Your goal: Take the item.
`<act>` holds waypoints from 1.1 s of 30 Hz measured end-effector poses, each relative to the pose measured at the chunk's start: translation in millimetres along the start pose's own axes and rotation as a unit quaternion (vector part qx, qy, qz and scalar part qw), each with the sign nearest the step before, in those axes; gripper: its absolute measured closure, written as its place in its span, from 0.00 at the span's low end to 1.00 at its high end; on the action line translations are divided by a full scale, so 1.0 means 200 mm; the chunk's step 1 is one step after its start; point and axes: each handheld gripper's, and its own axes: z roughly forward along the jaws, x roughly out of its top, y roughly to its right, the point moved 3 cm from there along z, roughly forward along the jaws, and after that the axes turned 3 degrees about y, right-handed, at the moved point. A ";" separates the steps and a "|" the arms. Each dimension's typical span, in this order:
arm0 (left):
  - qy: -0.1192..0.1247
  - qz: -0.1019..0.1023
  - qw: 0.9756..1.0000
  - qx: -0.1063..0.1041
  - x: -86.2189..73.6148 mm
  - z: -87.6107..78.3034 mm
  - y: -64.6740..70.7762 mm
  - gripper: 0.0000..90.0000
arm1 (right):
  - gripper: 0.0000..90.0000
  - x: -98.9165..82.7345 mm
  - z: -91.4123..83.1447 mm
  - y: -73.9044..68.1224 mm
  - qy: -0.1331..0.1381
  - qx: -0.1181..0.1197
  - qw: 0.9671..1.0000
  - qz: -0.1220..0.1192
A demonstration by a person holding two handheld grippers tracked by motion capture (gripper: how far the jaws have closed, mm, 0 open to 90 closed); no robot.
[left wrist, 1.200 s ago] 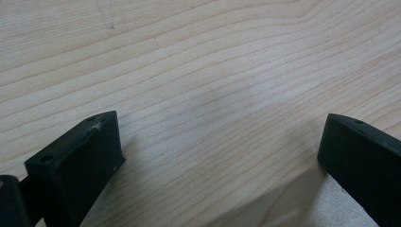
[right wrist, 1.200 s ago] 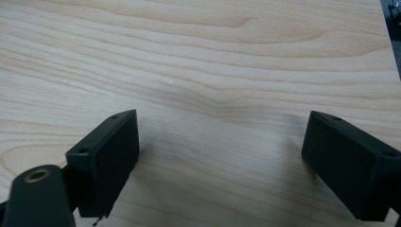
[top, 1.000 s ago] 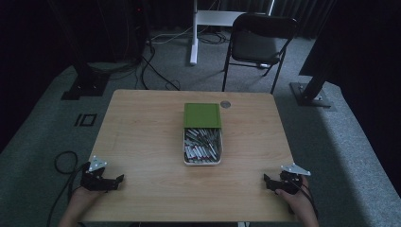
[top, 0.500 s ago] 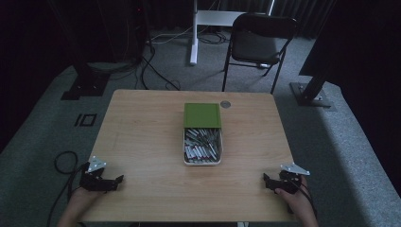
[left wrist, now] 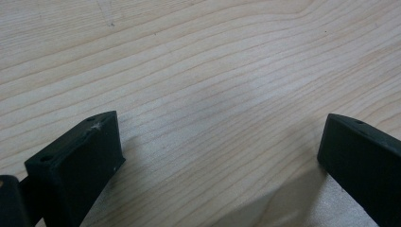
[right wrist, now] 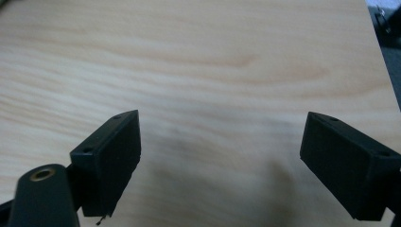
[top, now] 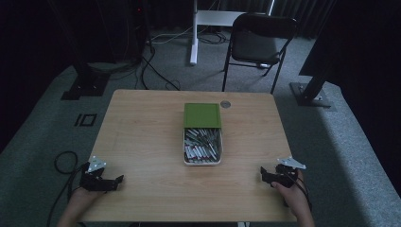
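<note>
Table (top: 142,142): pale wood top, seen from above in the high view; bare grain fills the ground under both gripper views.
Box (top: 202,146): white open tray just past the table's centre toward 12 o'clock, packed with small stick-like items too small to name.
Lid (top: 202,115): green, square, lying flat over the tray's 12 o'clock end, touching it.
Disc (top: 225,104): small round grey thing on the table at 1 o'clock of the lid, near the far edge, apart from the lid.
Left gripper (top: 117,180): at the table's 7 o'clock corner, held by the left hand (top: 79,204); jaws spread wide with only wood between them, gripping nothing. In the left gripper view (left wrist: 222,161) both black jaws sit low over the board.
Right gripper (top: 263,174): at the 5 o'clock corner, held by the right hand (top: 295,198); jaws released and far apart, nothing between them, as the right gripper view (right wrist: 220,161) confirms.
Grippers and box: well apart.
Chair (top: 257,40): dark folding chair on the floor beyond the table at 1 o'clock.
Floor (top: 42,137): grey carpet, with a cable (top: 64,163) looping at 8 o'clock.
</note>
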 end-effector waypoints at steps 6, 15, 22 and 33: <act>0.000 0.000 1.000 0.000 0.00 0.00 0.00 0.02 | 0.16 0.09 -0.03 -0.03 0.024 0.006 1.000 -0.007; -0.001 -0.001 1.000 0.000 0.00 0.00 0.00 0.02 | 0.16 0.22 -0.08 -0.06 0.045 0.012 0.999 -0.019; -0.001 -0.001 1.000 0.000 0.00 0.00 0.00 0.02 | 0.17 0.30 -0.10 -0.11 0.059 0.024 0.998 -0.029; -0.001 -0.001 1.000 0.000 0.00 0.00 0.00 0.02 | 0.17 0.39 -0.11 -0.22 0.071 0.046 0.995 -0.045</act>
